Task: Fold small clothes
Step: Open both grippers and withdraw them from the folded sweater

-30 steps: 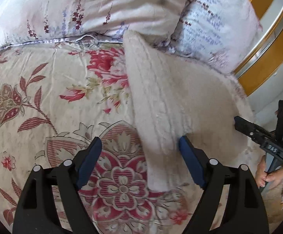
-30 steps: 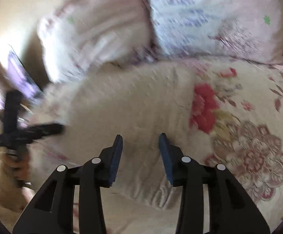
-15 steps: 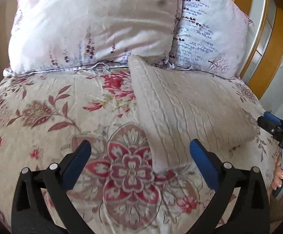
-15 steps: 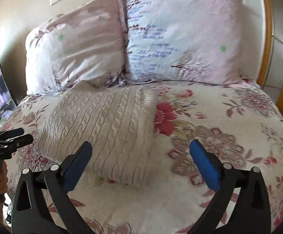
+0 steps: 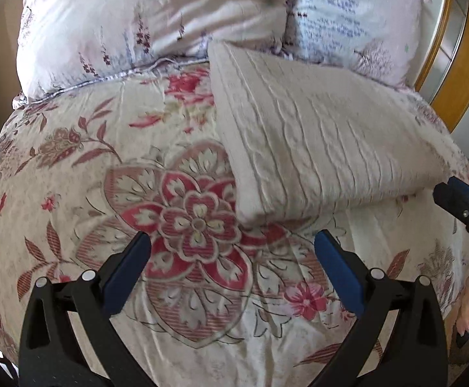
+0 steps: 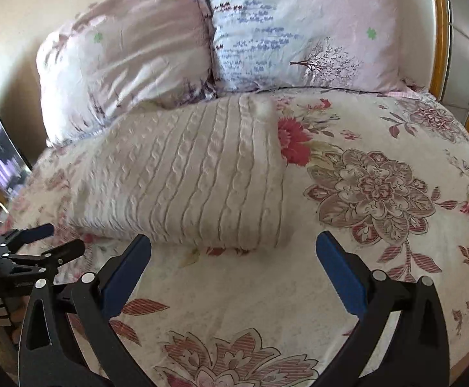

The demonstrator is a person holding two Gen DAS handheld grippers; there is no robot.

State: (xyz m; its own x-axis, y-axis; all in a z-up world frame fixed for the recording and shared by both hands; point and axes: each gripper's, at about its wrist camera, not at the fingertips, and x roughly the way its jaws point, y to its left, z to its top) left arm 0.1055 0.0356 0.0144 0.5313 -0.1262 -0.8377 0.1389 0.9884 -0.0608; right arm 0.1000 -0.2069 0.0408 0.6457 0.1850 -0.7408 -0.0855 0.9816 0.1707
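While each hand-held gripper (image 5: 232,258) gapes empty, the folded sweater (image 5: 315,148) lies just ahead.

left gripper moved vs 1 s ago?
Yes. The left gripper has backed off the folded sweater: its fingers straddled the near edge then; now the corner lies beyond them, open over the floral bedspread.

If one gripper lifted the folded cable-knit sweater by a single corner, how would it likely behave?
The cable-knit sweater would probably sag and unfold: it is soft knit lying in loose folded layers. Its thick ribbed texture should grip the pads rather than slip. It looks bulky yet likely light, hardly denting the floral bedspread.
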